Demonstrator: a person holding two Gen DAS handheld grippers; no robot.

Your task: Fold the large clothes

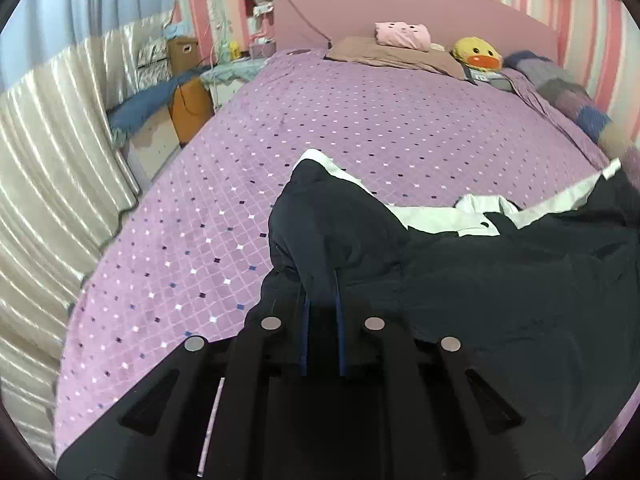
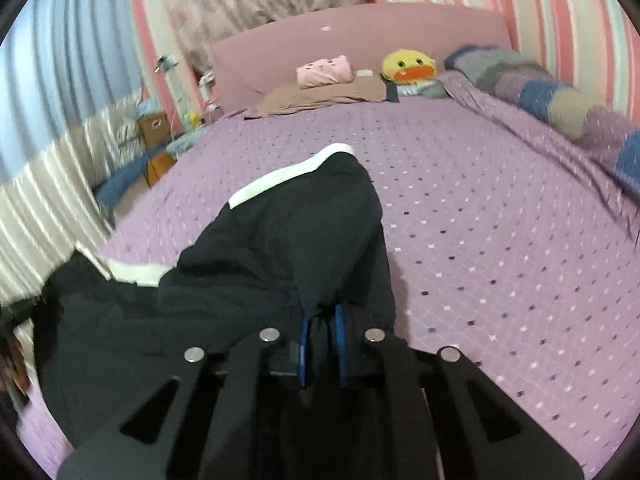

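A large black garment with white trim (image 1: 480, 280) lies on the purple bed (image 1: 280, 152), spread from the middle to the right in the left wrist view. My left gripper (image 1: 322, 304) is shut on a bunched fold of the black cloth, which rises in a peak over the fingers. In the right wrist view the same garment (image 2: 200, 288) lies to the left and middle. My right gripper (image 2: 322, 316) is shut on another fold of it; the blue pads (image 2: 304, 340) pinch the cloth, which drapes over the fingertips.
At the head of the bed (image 2: 480, 220) lie a brown pillow (image 1: 396, 54), a pink plush (image 1: 402, 34) and a yellow duck toy (image 1: 478, 54). A folded quilt (image 2: 560, 92) runs along the right edge. Curtains (image 1: 48, 152) and boxes (image 1: 190, 108) stand left of the bed.
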